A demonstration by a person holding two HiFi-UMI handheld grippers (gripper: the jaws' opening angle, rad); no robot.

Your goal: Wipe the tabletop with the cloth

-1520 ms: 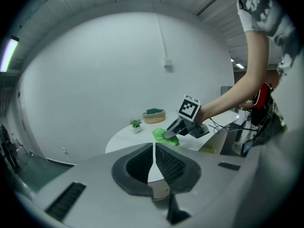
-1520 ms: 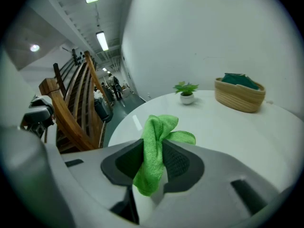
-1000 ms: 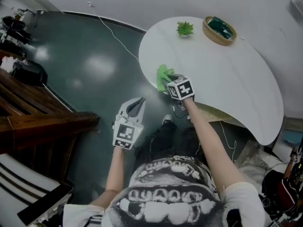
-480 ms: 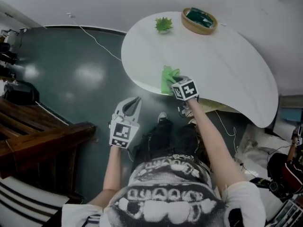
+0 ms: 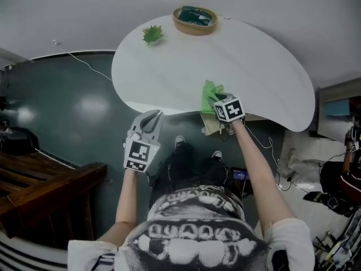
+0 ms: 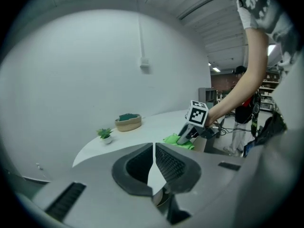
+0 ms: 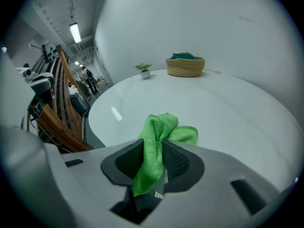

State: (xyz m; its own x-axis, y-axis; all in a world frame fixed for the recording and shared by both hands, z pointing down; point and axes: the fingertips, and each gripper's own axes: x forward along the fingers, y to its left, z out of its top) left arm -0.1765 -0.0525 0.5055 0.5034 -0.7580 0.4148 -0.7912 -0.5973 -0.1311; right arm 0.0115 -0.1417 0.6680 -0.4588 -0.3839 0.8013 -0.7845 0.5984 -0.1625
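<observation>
A green cloth (image 5: 210, 96) lies bunched on the white oval tabletop (image 5: 248, 61) near its front edge. My right gripper (image 5: 216, 100) is shut on the cloth (image 7: 159, 139), whose free end spreads on the table ahead of the jaws. The same cloth (image 6: 179, 140) and right gripper (image 6: 190, 132) show in the left gripper view. My left gripper (image 5: 151, 119) is held off the table, over the dark floor to the left, with its jaws together and nothing between them (image 6: 154, 161).
A woven basket (image 5: 194, 19) with dark green contents and a small potted plant (image 5: 152, 35) stand at the table's far side. A white wall lies behind. Dark wooden furniture (image 5: 34, 179) is at the left, cables and gear (image 5: 333, 191) on the floor at the right.
The right gripper has dragged the cloth rightward along the table's front edge. The left gripper stayed low beside the body, jaws together.
</observation>
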